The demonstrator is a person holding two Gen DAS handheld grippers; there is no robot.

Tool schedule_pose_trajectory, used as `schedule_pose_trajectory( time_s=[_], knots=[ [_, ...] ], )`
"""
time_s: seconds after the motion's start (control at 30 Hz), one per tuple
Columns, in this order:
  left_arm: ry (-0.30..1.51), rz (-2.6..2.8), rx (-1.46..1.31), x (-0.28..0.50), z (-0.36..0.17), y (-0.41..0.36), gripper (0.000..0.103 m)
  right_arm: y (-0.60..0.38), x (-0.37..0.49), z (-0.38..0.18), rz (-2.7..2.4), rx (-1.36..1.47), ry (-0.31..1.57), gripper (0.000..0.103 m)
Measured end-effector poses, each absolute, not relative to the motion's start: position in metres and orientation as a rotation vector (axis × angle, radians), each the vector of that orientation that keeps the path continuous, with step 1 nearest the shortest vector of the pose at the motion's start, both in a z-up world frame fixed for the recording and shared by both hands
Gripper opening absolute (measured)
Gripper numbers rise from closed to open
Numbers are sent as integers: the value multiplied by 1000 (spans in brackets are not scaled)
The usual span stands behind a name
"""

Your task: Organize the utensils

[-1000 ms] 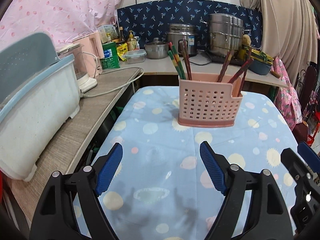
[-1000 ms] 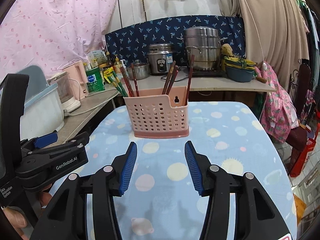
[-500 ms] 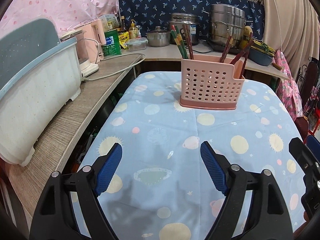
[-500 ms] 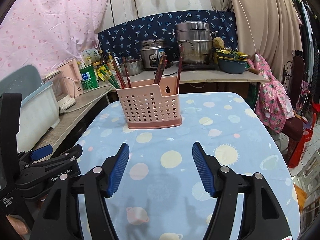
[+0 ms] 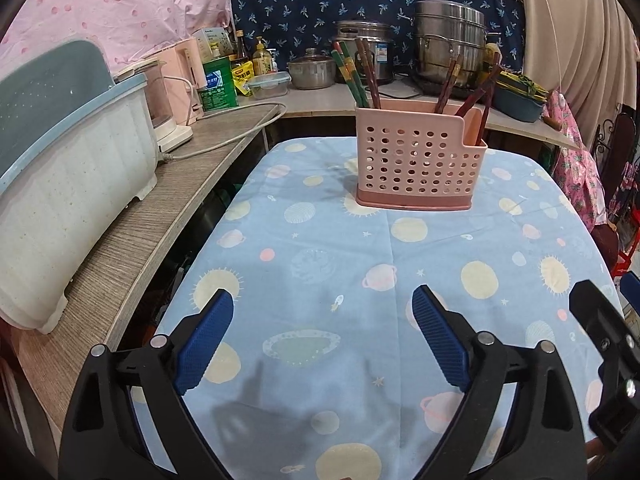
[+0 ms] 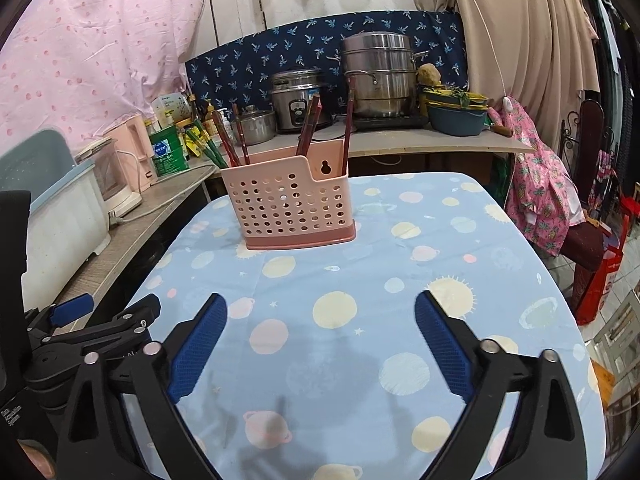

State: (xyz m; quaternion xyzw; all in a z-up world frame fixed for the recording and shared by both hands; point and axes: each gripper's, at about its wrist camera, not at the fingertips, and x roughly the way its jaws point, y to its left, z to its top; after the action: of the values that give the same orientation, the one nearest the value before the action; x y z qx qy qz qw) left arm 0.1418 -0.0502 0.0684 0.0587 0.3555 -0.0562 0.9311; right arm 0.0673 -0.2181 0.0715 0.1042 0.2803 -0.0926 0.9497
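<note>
On the blue tablecloth (image 5: 340, 240), a smooth cotton-like sheet printed with pale suns and ringed planets, stands the pink utensil holder (image 5: 420, 168), a boxy plastic caddy with rows of round perforations, a solid darker base and a stepped rim. To the left of the holder, on a grey wood-grain counter (image 5: 160, 208), sits a speckled white tub (image 5: 68, 208) with a blue rim. Within the holder, green chopsticks (image 5: 350, 80) and dark reddish chopsticks (image 5: 368, 76) lean in its left compartment, while further reddish-brown chopsticks (image 5: 450, 84) slant in its right compartment. Behind the holder, steel pots (image 5: 448, 48) stand before a navy patterned cloth. The left gripper (image 5: 322, 336), with black arms and ribbed blue pads, is spread wide and empty, its jaws having just been opening; the holder lies well beyond its fingertips, upright and untouched. The right gripper (image 6: 320, 344), of the same build, is likewise fully released after opening, with only tablecloth between its pads (image 6: 198, 346); the holder stands ahead of it, slightly left of centre, well apart.
</note>
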Motion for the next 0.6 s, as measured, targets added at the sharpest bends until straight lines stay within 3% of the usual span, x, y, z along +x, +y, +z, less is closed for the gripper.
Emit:
schedule_pose_trajectory(
  time_s=[0.6],
  knots=[
    [753,-120,137,148,62,-57,91,-213,74,65,-207,170,583,96]
  ],
)
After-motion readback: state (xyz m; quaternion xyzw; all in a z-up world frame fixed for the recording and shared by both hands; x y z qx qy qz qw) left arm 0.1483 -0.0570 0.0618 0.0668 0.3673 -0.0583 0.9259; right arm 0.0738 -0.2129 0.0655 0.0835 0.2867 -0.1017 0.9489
